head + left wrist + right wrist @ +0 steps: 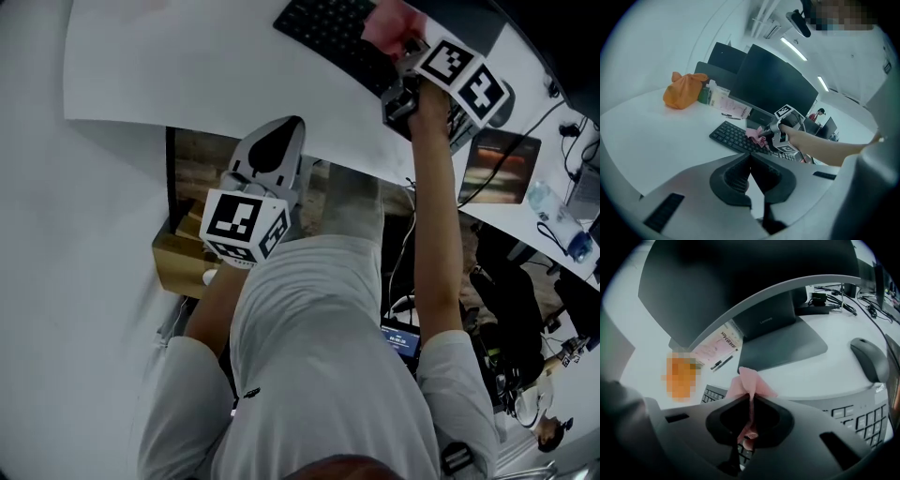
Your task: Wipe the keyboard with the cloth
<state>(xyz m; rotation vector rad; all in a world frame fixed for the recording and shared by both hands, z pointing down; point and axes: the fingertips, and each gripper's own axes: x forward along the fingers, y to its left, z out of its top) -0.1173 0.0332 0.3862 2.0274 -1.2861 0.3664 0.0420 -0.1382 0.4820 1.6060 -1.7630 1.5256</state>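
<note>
a: count it off for me.

b: two tools, one keyboard [333,33], one cloth [389,26], all at a white desk [187,66]. there's also one mouse [869,357] to the right of the keyboard, and one big monitor [740,291] standing behind it.

a: where's the cloth?

b: it's pink and pinched in the right tool [401,75], whose jaws are clamped on a fold of it. the loose part is bunched on the keys near the middle of the keyboard. the person's arm is stretched far out over the desk to reach it.

a: and the other tool?

b: the left tool [750,161] has its jaws pressed together with nothing between them. it's held back at the near edge of the desk, close to the person's body and well apart from the keyboard.

a: any containers?

b: two. one orange bag [683,90] sits on the far left of the desk, bunched up at the top, so i can't see what's in it. one brown cardboard box [178,248] is below the desk edge, and i can't tell its contents either. one pen [723,363] lies near the monitor foot.
</note>
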